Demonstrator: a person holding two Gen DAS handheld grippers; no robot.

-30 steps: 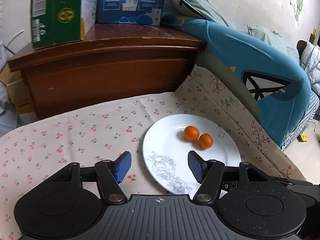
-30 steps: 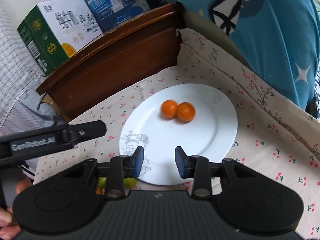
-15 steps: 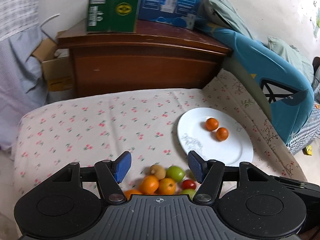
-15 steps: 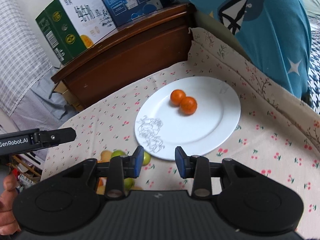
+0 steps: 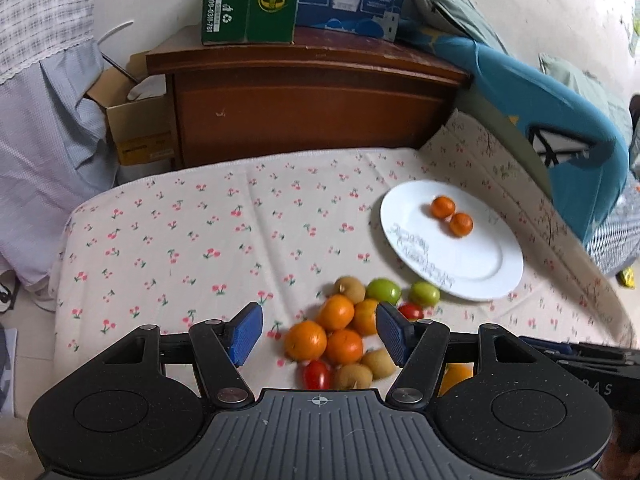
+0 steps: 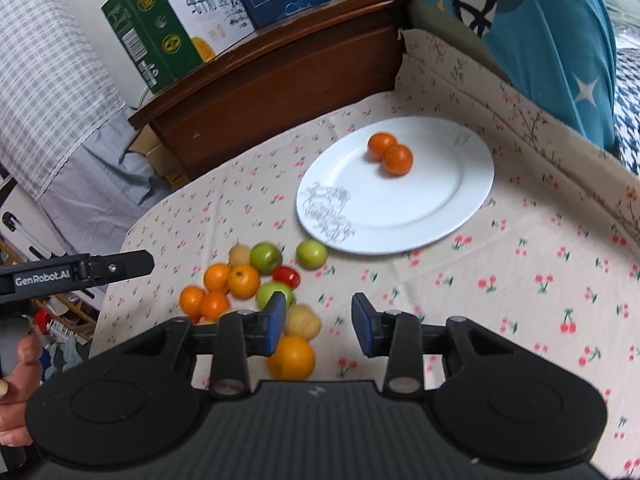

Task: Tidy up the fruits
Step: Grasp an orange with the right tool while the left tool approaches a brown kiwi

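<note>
A white plate point(image 5: 480, 264) point(image 6: 448, 204) on the cherry-print cloth holds two small oranges point(image 5: 443, 207) point(image 6: 397, 160). A loose pile of fruit point(image 5: 344, 332) point(image 6: 244, 280) lies on the cloth near the plate: oranges, green fruits point(image 5: 383, 291) point(image 6: 265, 258), red tomatoes point(image 5: 317, 374) and tan fruits. My left gripper point(image 5: 318, 334) is open and empty, held above the pile. My right gripper point(image 6: 320, 322) is open and empty, just right of the pile, with a large orange point(image 6: 291, 358) below its left finger.
A wooden cabinet point(image 5: 304, 108) with green and blue boxes point(image 5: 248, 0) stands behind the cloth. A blue cushion point(image 5: 560, 128) lies at the right. A cardboard box point(image 5: 136, 128) and draped fabric are at the left. The left gripper's body point(image 6: 76, 270) shows in the right wrist view.
Both grippers have pulled back from the plate toward the near side. The fruit pile has come into view under them. Both stay open.
</note>
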